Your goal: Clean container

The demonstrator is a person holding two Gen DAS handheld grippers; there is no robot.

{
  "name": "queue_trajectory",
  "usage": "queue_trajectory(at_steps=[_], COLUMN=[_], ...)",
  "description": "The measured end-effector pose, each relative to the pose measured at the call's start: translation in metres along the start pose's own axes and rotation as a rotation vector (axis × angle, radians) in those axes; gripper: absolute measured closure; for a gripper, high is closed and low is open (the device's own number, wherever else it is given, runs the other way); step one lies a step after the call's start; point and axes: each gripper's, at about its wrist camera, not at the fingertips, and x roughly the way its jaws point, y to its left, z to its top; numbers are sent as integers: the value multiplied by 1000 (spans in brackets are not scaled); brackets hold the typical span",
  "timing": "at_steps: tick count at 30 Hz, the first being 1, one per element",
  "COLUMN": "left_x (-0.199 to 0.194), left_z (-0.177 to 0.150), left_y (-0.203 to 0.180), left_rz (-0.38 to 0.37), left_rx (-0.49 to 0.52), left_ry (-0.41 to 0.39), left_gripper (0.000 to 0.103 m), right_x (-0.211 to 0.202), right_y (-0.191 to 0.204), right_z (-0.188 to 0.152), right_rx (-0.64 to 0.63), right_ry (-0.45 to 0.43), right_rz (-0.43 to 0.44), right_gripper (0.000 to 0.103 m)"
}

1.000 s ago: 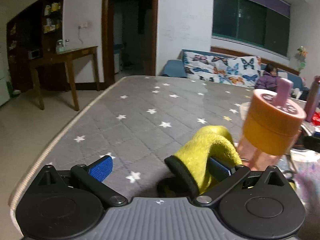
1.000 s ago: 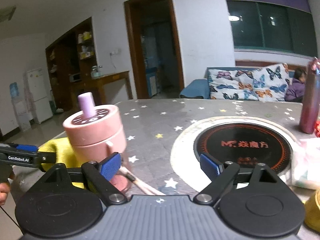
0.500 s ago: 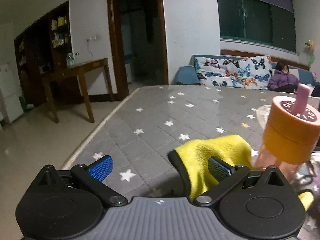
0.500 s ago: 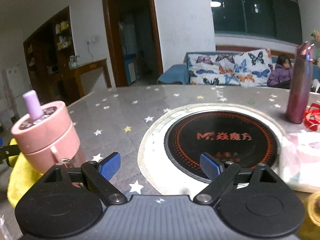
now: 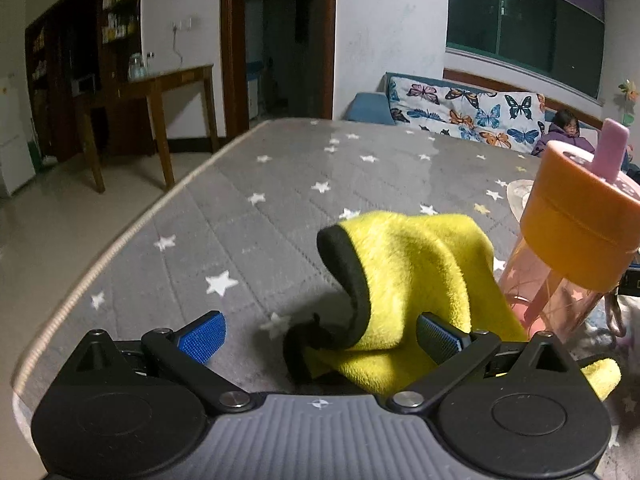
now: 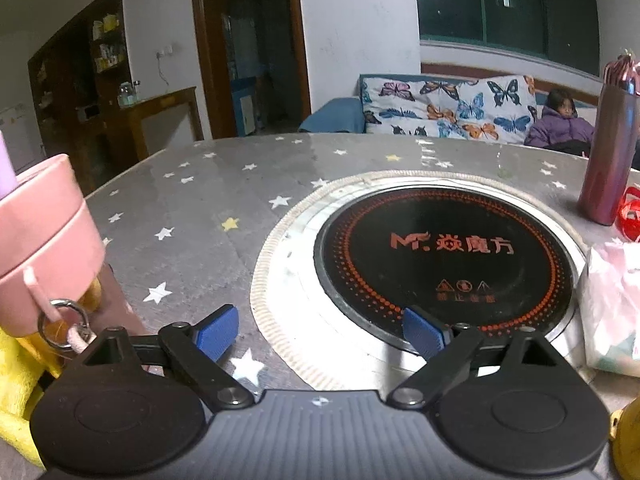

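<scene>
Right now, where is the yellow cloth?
In the left wrist view the yellow cloth lies on the starred table cover, draped over the left gripper's right finger and against the pink bottle on its right.

- Your cloth: yellow fleece, black trim.
- Bottle: clear pink body, orange-pink lid, lilac spout.
- Tablecloth: grey quilted w/ white stars, few yellow.
- Your gripper pads: blue.
- Hob: black, red dots + lettering.
- Flask: metallic maroon.
</scene>
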Motion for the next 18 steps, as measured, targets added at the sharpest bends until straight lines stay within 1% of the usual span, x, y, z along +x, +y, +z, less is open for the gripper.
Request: queue_trajectory(at_steps=[5,8,13,15,18], left_x=[7,10,10,11,10], left_z=[-5,-6,-7,-7,-8], left_y=[3,7,4,2,2], left_rz=[-15,-31,-27,-22,-20], left_rx=[-27,-56,-41,-35,-35], left_ry=[28,43,32,29,26], left_gripper=[0,0,0,0,0], right_x=[7,10,14,15,16], right_y=[-4,-6,-5,-4,-3], right_z=[-2,-1,-2,-2,-2], right_rx=[11,19,14,6,0], right_ry=[26,48,70,75,79], right_rz=[-7,-8,-16,-19,-24], right_gripper=[9,6,4,0,0])
